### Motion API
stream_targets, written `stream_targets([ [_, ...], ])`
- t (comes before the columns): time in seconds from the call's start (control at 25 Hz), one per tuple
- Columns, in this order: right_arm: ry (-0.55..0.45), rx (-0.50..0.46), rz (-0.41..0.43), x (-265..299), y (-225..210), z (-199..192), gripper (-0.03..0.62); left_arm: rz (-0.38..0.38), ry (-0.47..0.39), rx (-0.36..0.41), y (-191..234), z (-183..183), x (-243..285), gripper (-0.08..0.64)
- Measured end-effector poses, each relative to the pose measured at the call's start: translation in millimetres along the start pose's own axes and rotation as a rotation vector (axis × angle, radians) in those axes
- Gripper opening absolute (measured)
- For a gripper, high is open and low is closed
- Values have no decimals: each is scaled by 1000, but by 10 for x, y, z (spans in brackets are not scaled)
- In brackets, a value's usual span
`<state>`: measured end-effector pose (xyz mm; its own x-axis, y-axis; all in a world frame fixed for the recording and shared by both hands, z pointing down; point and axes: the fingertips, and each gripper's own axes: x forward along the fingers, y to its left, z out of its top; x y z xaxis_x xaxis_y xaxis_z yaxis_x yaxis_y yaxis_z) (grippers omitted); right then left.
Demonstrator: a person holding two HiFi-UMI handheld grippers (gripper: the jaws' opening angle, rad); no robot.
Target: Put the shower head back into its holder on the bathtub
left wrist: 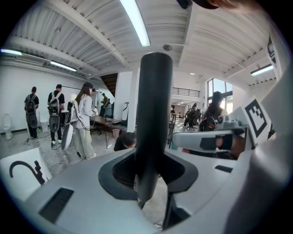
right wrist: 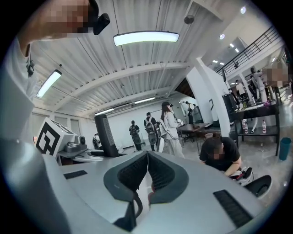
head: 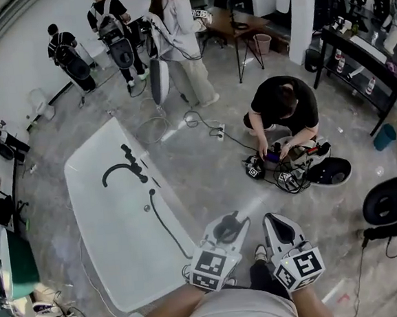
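Shower head lies small and dark in the bathtub, its hose end hidden behind the left gripper. The fingers of the left gripper and the right gripper are pressed together, empty.

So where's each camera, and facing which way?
Head view: on the person's head, looking down at bathtub, left hand-held gripper, right hand-held gripper.
Left gripper view: on the left one, looking out along jaws clamping the shower head.
Right gripper view: on the right one, looking out along shut, empty jaws.
All show the crouching person.
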<state>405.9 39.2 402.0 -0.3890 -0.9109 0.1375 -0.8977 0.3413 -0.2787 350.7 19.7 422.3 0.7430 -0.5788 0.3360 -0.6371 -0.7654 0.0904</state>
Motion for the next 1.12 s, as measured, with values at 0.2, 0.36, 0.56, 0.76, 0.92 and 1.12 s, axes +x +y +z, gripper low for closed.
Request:
stream_targets([
  [0.2,34,-18,140,411,-197,170,15,138,-11,-41,293,163,197,117],
  [0.36,66,-25,270,707,-211,233,15,276,-35,-83,541,273,200,117],
  [0.56,108,-22,420,1031,-32,109,15,419,-35,-111,813,226,48,117],
  [0.76,160,-40,550,1328,377,-9,15,538,-43,-152,1164,164,-245,117],
  [0.92,189,-66,617,1612,627,-54,15,597,-67,-174,1480,175,-412,117],
  [1.12,227,-104,683,2043,896,-85,15,662,-105,-212,1988,229,-587,117],
])
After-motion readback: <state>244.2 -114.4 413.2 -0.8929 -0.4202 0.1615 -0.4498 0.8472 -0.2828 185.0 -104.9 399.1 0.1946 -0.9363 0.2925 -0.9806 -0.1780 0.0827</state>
